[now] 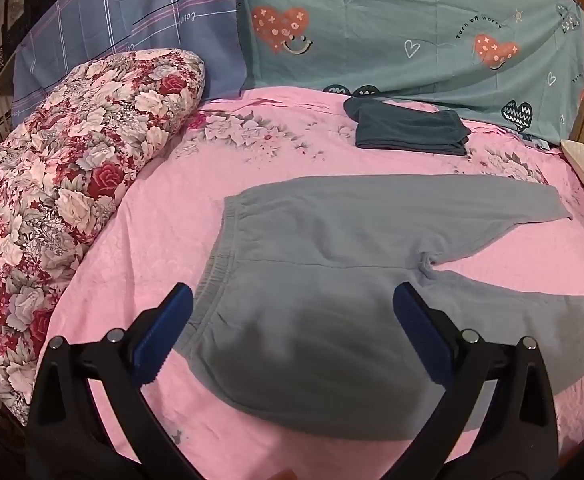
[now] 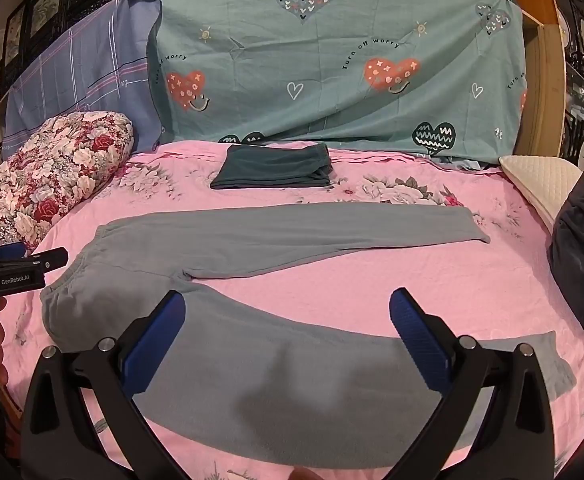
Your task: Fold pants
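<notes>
Below both hand-held grippers (image 1: 292, 316), grey pants (image 2: 252, 248), spread flat

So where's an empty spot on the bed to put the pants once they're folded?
Bare pink sheet shows between the two legs of the grey pants, and beside the folded dark green garment, toward the white pillow. The left edge is crowded by the floral quilt, the right by a dark cloth.

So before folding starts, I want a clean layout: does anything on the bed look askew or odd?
Only the grey pants: spread flat on the pink sheet, legs splayed apart in a V.
</notes>
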Demonstrator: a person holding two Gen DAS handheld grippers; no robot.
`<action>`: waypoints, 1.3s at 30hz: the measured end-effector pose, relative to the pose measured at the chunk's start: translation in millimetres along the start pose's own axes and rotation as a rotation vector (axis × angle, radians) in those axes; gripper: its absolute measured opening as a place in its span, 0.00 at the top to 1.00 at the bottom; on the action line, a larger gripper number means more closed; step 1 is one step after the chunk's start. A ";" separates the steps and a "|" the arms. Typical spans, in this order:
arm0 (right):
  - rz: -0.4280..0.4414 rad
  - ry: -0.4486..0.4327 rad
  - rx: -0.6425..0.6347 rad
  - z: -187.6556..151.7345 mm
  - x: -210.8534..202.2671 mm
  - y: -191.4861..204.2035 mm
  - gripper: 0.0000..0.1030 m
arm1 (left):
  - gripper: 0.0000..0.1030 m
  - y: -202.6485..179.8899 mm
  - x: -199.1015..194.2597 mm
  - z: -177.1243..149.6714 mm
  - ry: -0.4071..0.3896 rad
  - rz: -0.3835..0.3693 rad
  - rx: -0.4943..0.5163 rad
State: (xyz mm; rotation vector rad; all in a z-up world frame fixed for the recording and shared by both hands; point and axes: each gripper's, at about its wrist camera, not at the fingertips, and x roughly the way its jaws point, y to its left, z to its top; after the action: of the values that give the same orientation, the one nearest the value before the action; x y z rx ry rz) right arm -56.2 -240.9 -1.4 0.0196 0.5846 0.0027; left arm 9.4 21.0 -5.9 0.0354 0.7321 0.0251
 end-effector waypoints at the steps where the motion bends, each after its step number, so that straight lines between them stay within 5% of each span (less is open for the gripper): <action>1: 0.000 0.001 0.001 1.1 -0.4 -0.3 0.01 | 0.02 0.1 0.1 0.7 0.000 -0.007 0.006; 14: 0.003 0.001 0.003 1.6 -0.9 2.2 0.01 | 0.02 1.9 -0.5 2.4 -0.002 0.003 0.007; 18: 0.005 0.002 0.005 2.6 1.6 1.7 0.01 | 0.02 -9.4 5.2 1.1 0.040 0.036 0.097; 23: 0.006 0.004 0.007 3.3 1.7 1.3 0.01 | 0.02 -5.2 6.3 -0.5 0.047 -0.036 0.064; 30: 0.008 0.005 0.009 4.2 1.5 1.0 0.01 | 0.02 14.0 3.3 3.3 0.026 0.036 -0.063; 34: 0.010 0.005 0.011 4.3 0.1 3.5 0.01 | 0.02 4.1 4.3 3.3 0.047 0.078 0.035; 39: 0.011 0.005 0.016 4.8 -0.1 4.5 0.01 | 0.02 7.3 4.5 4.4 0.106 -0.083 -0.041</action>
State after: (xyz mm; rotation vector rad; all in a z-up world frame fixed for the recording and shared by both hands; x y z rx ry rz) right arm -53.6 -236.4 2.8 0.0381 0.5897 0.0083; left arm 15.7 28.4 -5.3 -0.0360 0.8382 -0.0376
